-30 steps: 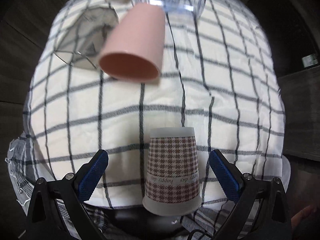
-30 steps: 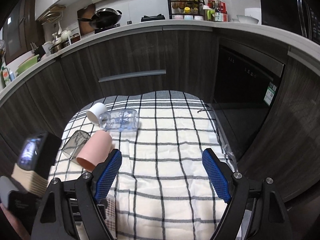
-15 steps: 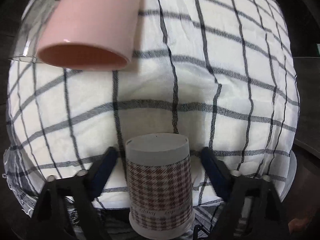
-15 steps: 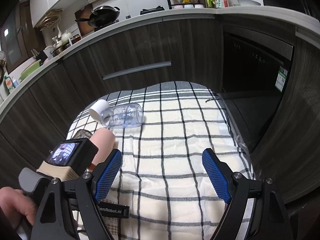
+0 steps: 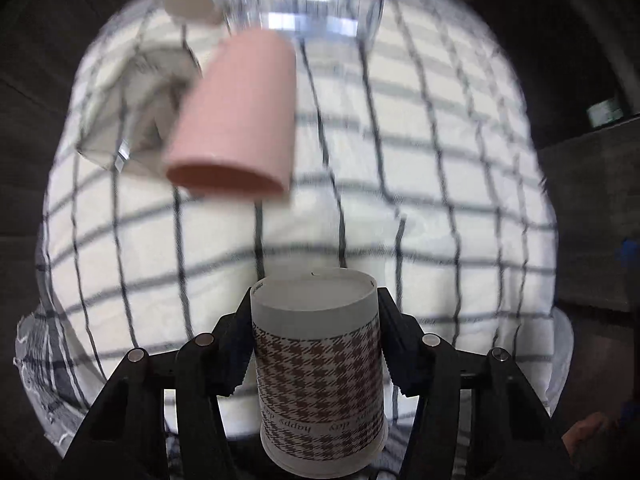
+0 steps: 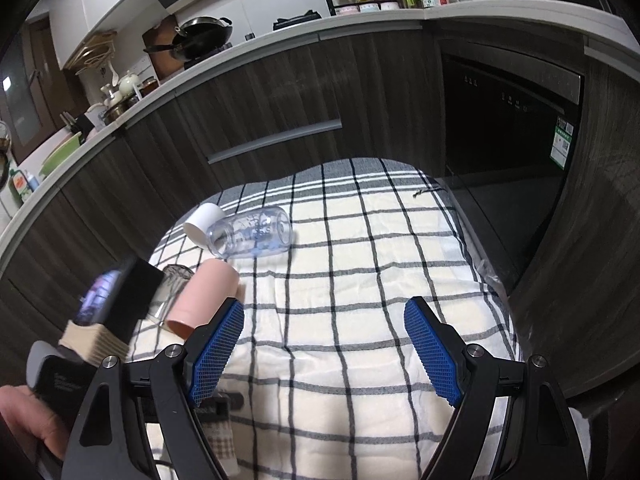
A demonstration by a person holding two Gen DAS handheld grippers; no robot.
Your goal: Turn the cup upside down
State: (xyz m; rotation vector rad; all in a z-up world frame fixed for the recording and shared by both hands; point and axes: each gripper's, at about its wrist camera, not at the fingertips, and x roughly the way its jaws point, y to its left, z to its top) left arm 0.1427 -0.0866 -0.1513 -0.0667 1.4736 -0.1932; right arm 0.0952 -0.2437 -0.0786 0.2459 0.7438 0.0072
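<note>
Our left claw [image 5: 316, 344] is clamped on the houndstooth paper cup [image 5: 320, 376], one finger pressing each side of it. The cup stands base up, rim down, directly between the fingers. Ahead of this claw and to its left, a pink cup [image 5: 240, 120] lies on its side on the checked cloth [image 5: 420, 184], open mouth toward us; past it lie a clear glass [image 5: 132, 120] and a clear bottle [image 5: 312, 16]. Our right claw [image 6: 324, 348] hangs over the cloth with its blue pads [image 6: 432, 356] wide apart, nothing between them.
</note>
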